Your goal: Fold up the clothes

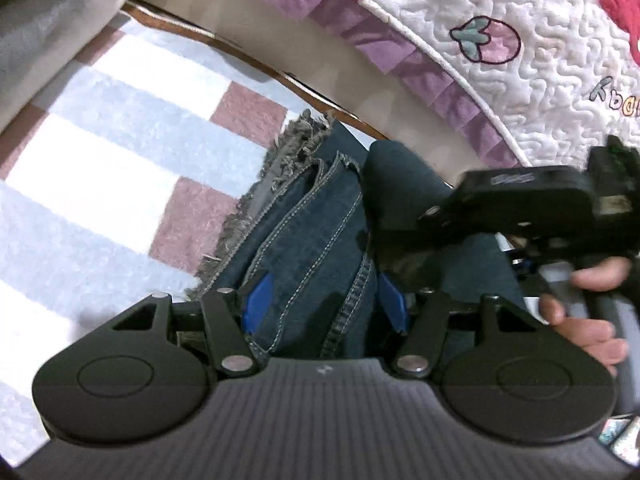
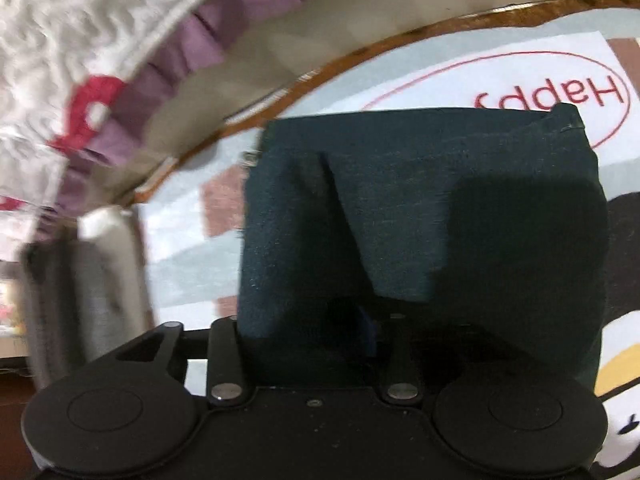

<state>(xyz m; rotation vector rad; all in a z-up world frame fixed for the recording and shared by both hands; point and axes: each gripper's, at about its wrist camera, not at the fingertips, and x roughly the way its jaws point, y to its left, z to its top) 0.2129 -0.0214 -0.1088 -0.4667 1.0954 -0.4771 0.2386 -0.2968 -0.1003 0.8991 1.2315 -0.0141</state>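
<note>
The left gripper points down at a pair of jeans lying on a checked rug. Its two blue pads stand on either side of a bunched fold of denim with stitched seams. The pads sit against the sides of the fold, and the fabric fills the gap between them: the left gripper is clamped on the jeans. The frayed hem of the jeans lies on the rug just beyond the held fold.

In the left wrist view, the right gripper appears at the right edge as a black body held by a hand, just beside the jeans. Its fingertips are hidden in this view.

In the right wrist view, dark folded cloth covers the area directly in front of the right gripper and hides both of its fingers. Whether its jaws grip the cloth cannot be told. The cloth rests on the rug, partly covering a red oval with the word "Happy".

A brown wooden edge borders the rug. Beyond it lies a white quilt with a purple frill and a strawberry motif.
</note>
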